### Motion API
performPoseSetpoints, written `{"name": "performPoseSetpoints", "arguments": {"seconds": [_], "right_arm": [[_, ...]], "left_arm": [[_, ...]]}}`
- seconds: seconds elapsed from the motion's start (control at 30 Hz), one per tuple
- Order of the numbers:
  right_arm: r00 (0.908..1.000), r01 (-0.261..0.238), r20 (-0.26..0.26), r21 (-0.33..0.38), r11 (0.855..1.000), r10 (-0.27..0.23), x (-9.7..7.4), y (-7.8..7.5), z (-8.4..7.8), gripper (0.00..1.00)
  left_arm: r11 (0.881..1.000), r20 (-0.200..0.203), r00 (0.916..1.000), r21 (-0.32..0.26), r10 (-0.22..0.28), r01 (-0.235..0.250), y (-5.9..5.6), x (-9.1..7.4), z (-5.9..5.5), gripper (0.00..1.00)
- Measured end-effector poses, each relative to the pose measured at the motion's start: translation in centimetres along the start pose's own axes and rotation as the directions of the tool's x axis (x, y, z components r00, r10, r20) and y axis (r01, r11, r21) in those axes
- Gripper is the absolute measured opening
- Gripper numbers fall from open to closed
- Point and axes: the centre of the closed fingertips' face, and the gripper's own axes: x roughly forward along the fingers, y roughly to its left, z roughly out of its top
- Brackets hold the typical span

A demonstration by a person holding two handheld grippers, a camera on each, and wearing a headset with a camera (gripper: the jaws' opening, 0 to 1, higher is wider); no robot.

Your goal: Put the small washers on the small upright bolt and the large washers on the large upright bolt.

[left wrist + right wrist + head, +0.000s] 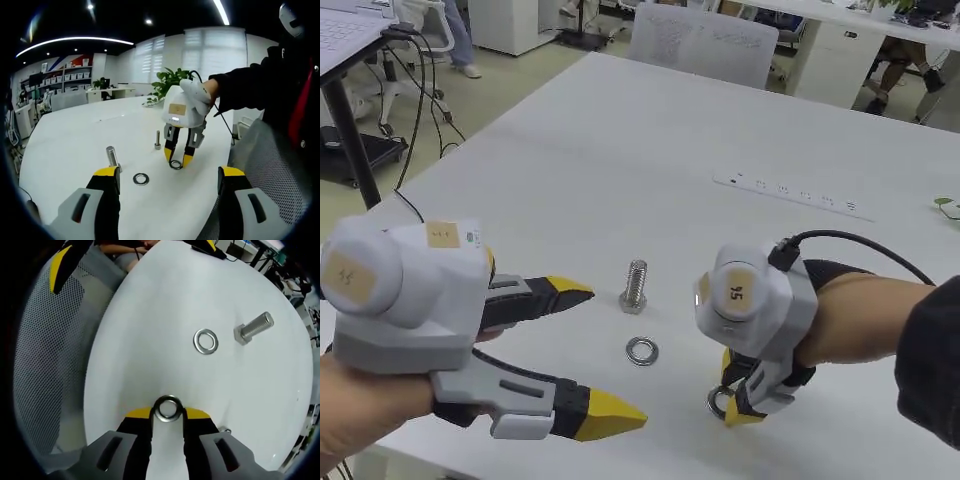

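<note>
The large bolt [635, 287] [112, 157] [255, 327] stands upright mid-table, with a loose washer [641, 351] [141, 178] [206, 341] flat just in front of it. Farther off, the small bolt [158, 141] is also upright. My right gripper [730, 408] [177, 163] [168, 412] points down near the table's front edge and is shut on another washer [717, 400] [175, 164] [167, 408], held just above the tabletop. My left gripper [595, 352] [168, 172] is open and holds nothing. It hovers left of the loose washer, jaws pointing towards the right gripper.
A white power strip [790, 190] lies across the far right of the white table [620, 170]. A grey mesh chair [55, 365] stands by the near edge, and another chair [705, 40] is at the far side. A plant [172, 80] sits at the table's end.
</note>
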Motion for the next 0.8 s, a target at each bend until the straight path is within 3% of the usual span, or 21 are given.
{"name": "performPoseSetpoints", "arguments": {"seconds": [0.47, 0.8], "right_arm": [[0.9997, -0.002, -0.024, -0.031, 1.000, 0.001, 0.00, 0.01, 0.04, 0.23], [0.9994, -0.018, -0.031, -0.009, 1.000, 0.018, -0.13, -0.27, -0.09, 0.23]], "left_arm": [[1.000, 0.001, 1.0000, 0.001, 0.000, 0.000, -0.05, 0.03, 0.12, 0.80], [1.000, 0.005, 1.0000, 0.002, -0.001, 0.001, -0.07, -0.15, 0.18, 0.80]]}}
